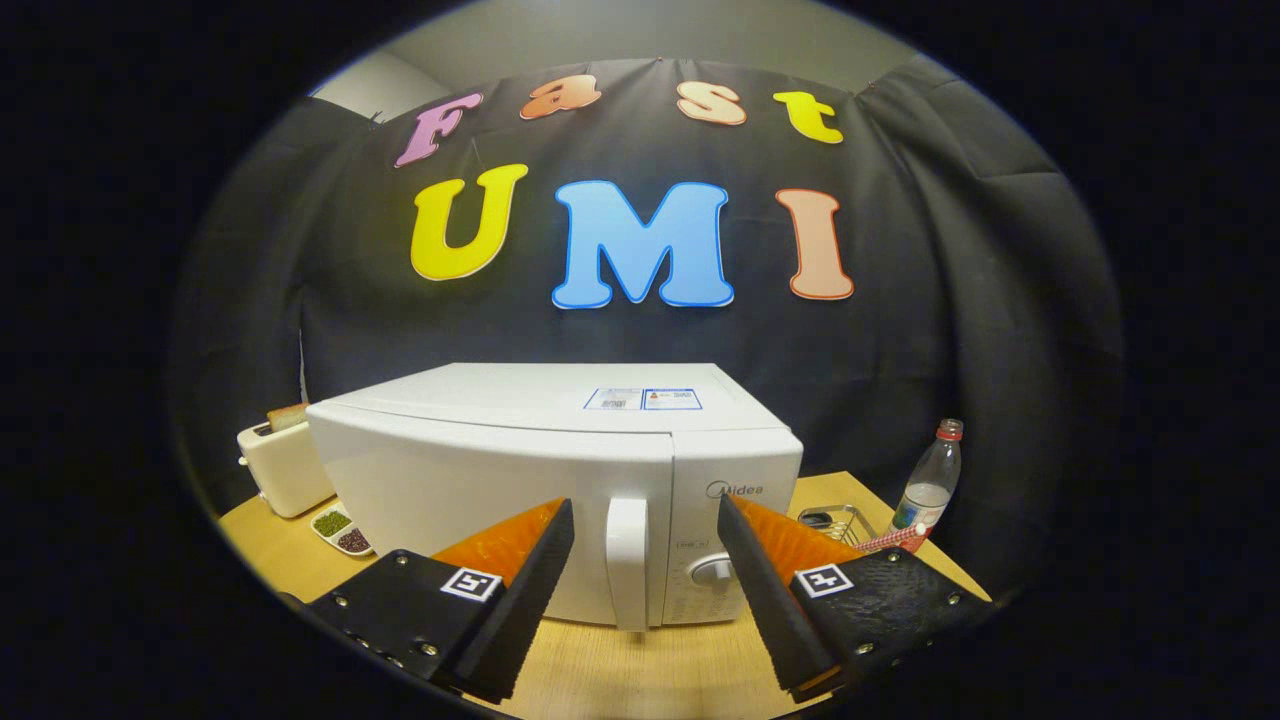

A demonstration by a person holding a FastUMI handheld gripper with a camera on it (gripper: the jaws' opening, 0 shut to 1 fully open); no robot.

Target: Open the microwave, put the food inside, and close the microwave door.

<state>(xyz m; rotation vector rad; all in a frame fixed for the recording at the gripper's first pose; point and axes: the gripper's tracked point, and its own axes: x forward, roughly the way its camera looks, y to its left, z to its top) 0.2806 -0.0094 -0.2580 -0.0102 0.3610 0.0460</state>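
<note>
A white microwave point(520, 470) stands on the wooden table point(640, 670) with its door shut. Its upright white handle point(627, 560) lies just beyond my fingers, in line with the gap between them. My gripper point(645, 520) is open, with nothing between the fingers. A small white dish point(340, 530) with green and dark food sits on the table left of the microwave.
A white toaster point(285, 465) with a slice of bread in it stands behind the dish at the left. To the right of the microwave are a wire rack point(838, 520), a clear plastic bottle point(930, 485) with a red cap, and a red checked item point(890, 540).
</note>
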